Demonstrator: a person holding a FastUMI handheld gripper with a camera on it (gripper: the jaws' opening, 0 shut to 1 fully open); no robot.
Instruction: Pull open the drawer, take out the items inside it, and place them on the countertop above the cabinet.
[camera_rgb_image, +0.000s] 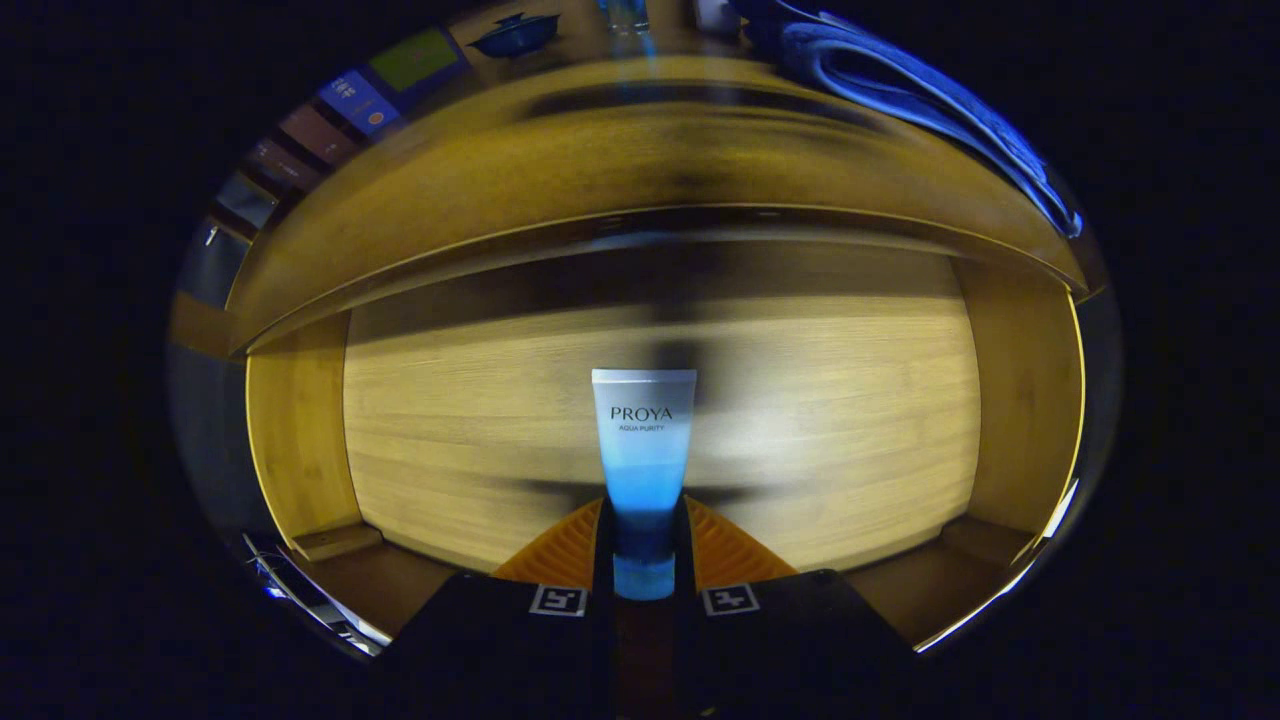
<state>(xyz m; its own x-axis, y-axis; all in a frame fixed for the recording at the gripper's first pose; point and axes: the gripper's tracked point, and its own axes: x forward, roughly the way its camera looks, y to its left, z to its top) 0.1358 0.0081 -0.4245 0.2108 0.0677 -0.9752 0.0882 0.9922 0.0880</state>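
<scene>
A pale tube with a blue lower half stands up between my two fingers, cap end toward me. My gripper is shut on the tube, both pads pressing its sides near the blue part. Below and beyond it lies the open wooden drawer, its light floor bare around the tube's shadow. The drawer's side walls rise left and right of the fingers. Above the drawer runs the wooden countertop of the cabinet, blurred.
A blue folded cloth lies on the countertop's right end. A dark blue lidded pot sits further back on the left. Several coloured cards or books stand beyond the countertop's left end.
</scene>
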